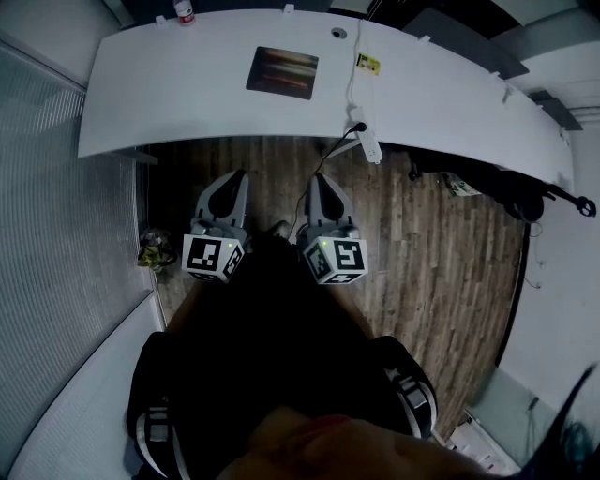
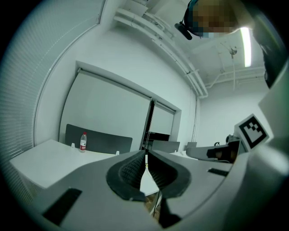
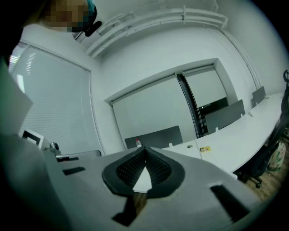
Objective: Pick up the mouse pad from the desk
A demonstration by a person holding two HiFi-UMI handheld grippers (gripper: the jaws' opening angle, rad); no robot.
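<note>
Both of my tongs are pressed together with nothing in them: the left gripper (image 1: 233,178) and the right gripper (image 1: 320,182) each show ribbed pads meeting at the tips in their own views. They hang side by side over bare wooden floor, short of the near edge of the desk (image 1: 178,108). The mouse pad (image 1: 282,72) lies flat on that desk, ahead of both tongs and well apart from them, roughly on the line that runs out between the two. I judge the task barely begun, with the reach across the edge to come. The first risk is arriving with the jaws as they are: pressed together, they can only nudge the pad. The second is the pad itself, which looks thin and flush with a smooth top, so a jaw that comes in too flat may push it away instead of getting under its edge. The third sits just ahead of my right tongs: a white power strip (image 1: 369,142) hangs at the desk's near edge with a dark cable (image 1: 330,156) trailing off it, and a careless sweep could snag it. By count I see two tongs, one mouse pad, one power strip, one cable, one yellow label (image 1: 367,64) beyond the strip, and one bottle (image 1: 185,11) far ahead of my left tongs at the desk's back edge.
</note>
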